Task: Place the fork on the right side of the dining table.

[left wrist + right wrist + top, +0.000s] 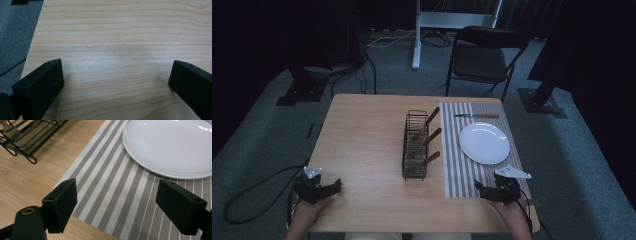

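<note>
Two tongs hang wide open, gripping nothing. Right tongs [479,188] hover over the striped placemat [107,192] at its near edge, white plate [484,143] just beyond at twelve o'clock. Left tongs [337,185] sit over bare table [120,37], wire rack [415,145] of wooden-handled cutlery off at two o'clock.

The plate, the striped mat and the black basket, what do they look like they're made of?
The plate looks like glazed white ceramic: smooth, with bright glare spots. The striped mat looks like woven vinyl or fabric: a fine mesh texture shows. The black basket looks like coated metal wire: thin dark rods form an open grid.
</note>
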Motion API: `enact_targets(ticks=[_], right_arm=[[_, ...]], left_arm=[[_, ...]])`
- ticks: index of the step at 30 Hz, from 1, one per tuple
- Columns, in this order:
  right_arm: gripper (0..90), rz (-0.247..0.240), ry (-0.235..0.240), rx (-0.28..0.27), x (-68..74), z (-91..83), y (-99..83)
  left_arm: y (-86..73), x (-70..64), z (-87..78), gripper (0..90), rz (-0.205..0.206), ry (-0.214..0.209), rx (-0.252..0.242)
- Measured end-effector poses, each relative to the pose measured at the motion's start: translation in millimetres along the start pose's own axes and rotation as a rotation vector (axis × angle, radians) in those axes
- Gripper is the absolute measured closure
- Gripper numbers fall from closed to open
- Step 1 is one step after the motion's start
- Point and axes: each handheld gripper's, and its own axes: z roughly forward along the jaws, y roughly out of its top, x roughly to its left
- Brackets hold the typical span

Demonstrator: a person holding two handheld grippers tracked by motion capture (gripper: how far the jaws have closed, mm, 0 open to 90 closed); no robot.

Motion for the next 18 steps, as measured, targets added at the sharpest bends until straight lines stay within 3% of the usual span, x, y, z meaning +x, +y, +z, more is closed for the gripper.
enact_targets(ticks=[18], right_arm=[[17.0,-0.032,0.057,-0.078,10.7,-8.8,44.2]], left_arm=[[0.0,0.1,-0.1,0.3,0.002,0.000,0.002]])
